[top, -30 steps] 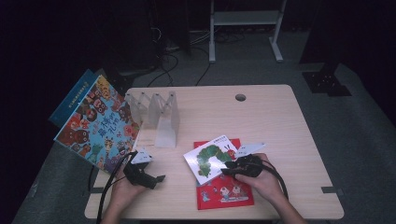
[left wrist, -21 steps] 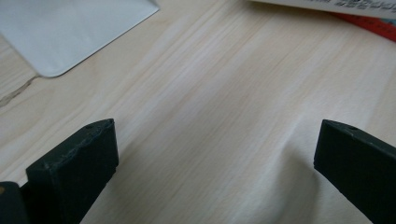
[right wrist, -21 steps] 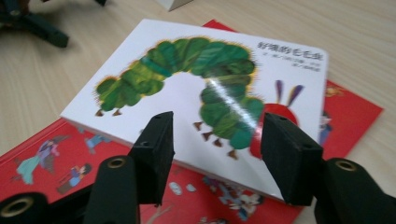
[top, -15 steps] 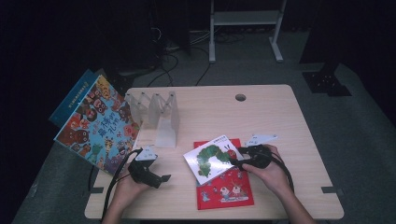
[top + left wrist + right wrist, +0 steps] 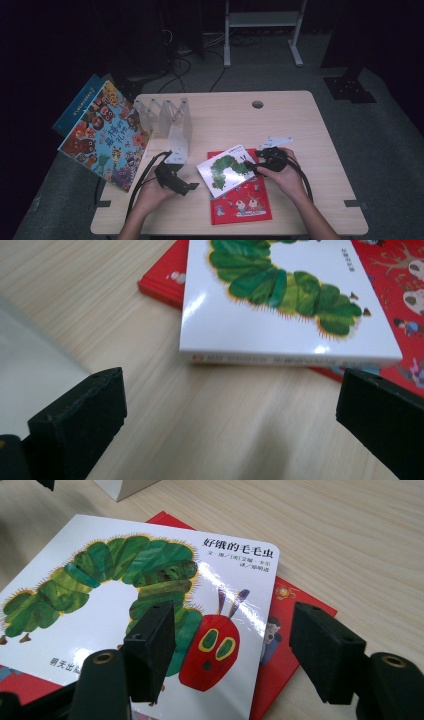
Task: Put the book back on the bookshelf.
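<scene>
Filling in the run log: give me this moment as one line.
right gripper: open, just been opening, over caterpillar book | left gripper: open, facing book | book lies on red book

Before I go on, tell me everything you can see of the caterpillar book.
The caterpillar book is a small, thick, glossy white board book with a green caterpillar, red head and Chinese title on its cover. It lies closed and flat, face up, askew on the red book, overhanging that book's left edge. The right gripper is at its right edge, jaws open above the cover, pads not pressing it. The left gripper points at its spine from the left, open, apart from it.
</scene>
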`<state>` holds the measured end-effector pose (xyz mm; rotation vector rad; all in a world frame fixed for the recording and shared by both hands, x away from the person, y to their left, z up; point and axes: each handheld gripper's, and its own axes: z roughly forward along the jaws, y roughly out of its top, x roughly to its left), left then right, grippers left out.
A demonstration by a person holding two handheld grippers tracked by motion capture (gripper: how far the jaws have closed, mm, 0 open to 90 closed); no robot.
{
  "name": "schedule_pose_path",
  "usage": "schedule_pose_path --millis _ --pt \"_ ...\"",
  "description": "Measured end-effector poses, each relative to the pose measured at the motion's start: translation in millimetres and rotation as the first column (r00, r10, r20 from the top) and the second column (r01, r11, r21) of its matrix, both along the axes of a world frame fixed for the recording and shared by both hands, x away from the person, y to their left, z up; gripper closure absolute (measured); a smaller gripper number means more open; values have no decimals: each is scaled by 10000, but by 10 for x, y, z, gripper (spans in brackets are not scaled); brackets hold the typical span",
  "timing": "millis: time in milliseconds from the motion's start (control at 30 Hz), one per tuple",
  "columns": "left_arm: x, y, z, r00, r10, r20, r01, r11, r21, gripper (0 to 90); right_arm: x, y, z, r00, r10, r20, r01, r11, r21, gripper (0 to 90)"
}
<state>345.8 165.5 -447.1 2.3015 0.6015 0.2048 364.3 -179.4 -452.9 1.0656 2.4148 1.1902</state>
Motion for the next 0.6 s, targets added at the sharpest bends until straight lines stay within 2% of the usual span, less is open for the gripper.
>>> schedule_pose_path --millis 200,367,600 --pt "117 -220 19 9995 -310 -100 311 9995 67 0 -54 7 20 9998 185 98 -185 9998 9 395" --pt "226 -336 5 9990 -329 -301 329 9995 2 0 -117 15 58 9993 358 96 -359 9992 159 429" --pt "319 -431 -47 9970 -444 -635 449 9990 64 0 -306 95 67 9959 901 -23 -900 9954 315 605"
